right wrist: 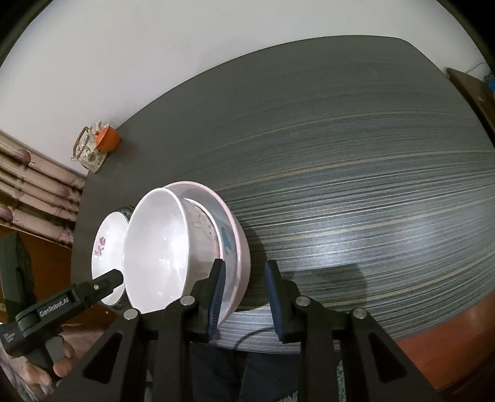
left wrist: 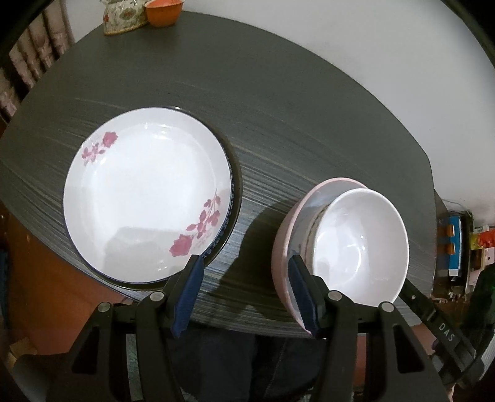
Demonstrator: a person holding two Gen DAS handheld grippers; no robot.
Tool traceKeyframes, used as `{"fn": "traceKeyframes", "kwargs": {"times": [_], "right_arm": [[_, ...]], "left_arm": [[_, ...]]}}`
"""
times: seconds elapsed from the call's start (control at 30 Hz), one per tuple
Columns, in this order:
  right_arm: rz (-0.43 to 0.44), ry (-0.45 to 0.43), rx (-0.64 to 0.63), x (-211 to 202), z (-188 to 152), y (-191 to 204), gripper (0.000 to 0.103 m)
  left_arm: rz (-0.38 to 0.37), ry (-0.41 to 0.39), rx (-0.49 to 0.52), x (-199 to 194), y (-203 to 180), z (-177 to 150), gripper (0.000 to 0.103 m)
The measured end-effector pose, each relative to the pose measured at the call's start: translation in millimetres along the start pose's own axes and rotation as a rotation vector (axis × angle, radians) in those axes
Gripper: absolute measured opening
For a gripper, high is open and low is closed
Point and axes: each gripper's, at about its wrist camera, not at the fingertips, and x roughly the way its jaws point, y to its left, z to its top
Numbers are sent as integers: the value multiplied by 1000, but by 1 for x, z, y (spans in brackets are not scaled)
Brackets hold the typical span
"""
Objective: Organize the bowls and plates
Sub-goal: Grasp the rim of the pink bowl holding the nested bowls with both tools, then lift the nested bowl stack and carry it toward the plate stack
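A white plate with pink flowers (left wrist: 148, 198) lies on top of a dark blue-rimmed plate (left wrist: 232, 198) at the table's left front; it also shows in the right wrist view (right wrist: 108, 247). To its right a white bowl (left wrist: 359, 247) sits nested in a rabbit-print bowl (right wrist: 204, 228) inside a pink bowl (left wrist: 281, 247), near the front edge. My left gripper (left wrist: 246, 272) is open and empty between the plates and the bowl stack. My right gripper (right wrist: 244, 278) is open and empty, its left finger beside the pink bowl (right wrist: 243, 247).
The dark striped table (right wrist: 355, 201) stretches to the right of the bowls. An orange bowl (left wrist: 162, 12) and a floral teapot (left wrist: 123, 17) stand at the far corner by the wall. Shelves with clutter (left wrist: 458, 241) stand off the table's right side.
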Motion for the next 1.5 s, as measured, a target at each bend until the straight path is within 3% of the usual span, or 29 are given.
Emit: {"fn": "traceKeyframes", "kwargs": {"times": [0.17, 0.77, 1.1, 1.23, 1.5], "right_arm": [[-11, 6, -5, 6, 0, 3, 27], [-48, 28, -22, 26, -2, 9, 27], [-66, 14, -21, 33, -2, 12, 25], [-55, 10, -10, 34, -1, 8, 25], [-18, -10, -6, 32, -5, 9, 12]], "left_arm": [[0, 17, 7, 9, -4, 4, 52], [-29, 54, 49, 39, -20, 18, 21], [-37, 32, 86, 41, -33, 18, 5], [-29, 27, 91, 42, -38, 18, 4], [-13, 7, 100, 38, -43, 10, 4]]}}
